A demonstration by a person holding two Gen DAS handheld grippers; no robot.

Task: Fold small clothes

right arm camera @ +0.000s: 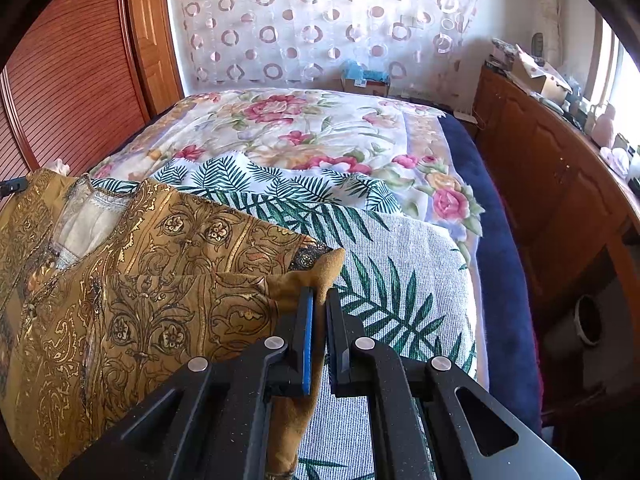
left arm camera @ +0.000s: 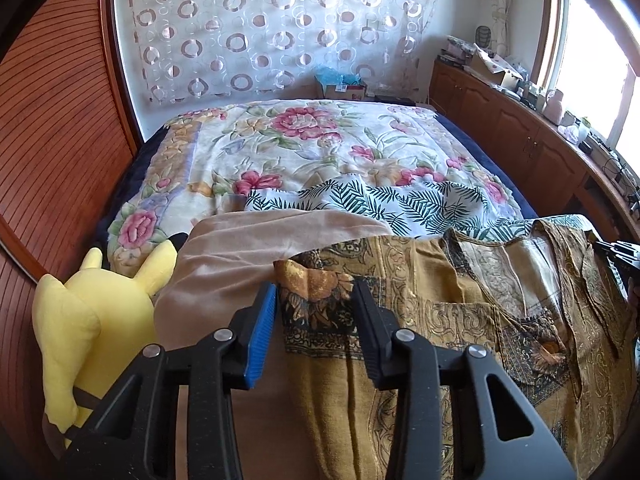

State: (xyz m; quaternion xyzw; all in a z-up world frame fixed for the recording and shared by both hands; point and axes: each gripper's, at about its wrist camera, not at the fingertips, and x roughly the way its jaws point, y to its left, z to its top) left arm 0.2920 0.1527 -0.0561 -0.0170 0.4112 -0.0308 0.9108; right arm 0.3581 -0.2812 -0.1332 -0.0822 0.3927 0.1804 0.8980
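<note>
We had the mustard-and-gold patterned tunic [left arm camera: 460,320] spread across the palm-leaf cloth [right arm camera: 400,288] on the bed. Our right gripper [right arm camera: 320,300] was clenched on a plain mustard corner of the tunic, the fabric pinched between its fingers and hanging down below them. Our left gripper [left arm camera: 316,292] stood partly parted, its fingers straddling a floral sleeve corner of the tunic without pressing it. A beige cloth [left arm camera: 224,264] lay just left of those fingers, a yellow plush toy [left arm camera: 92,312] farther left.
</note>
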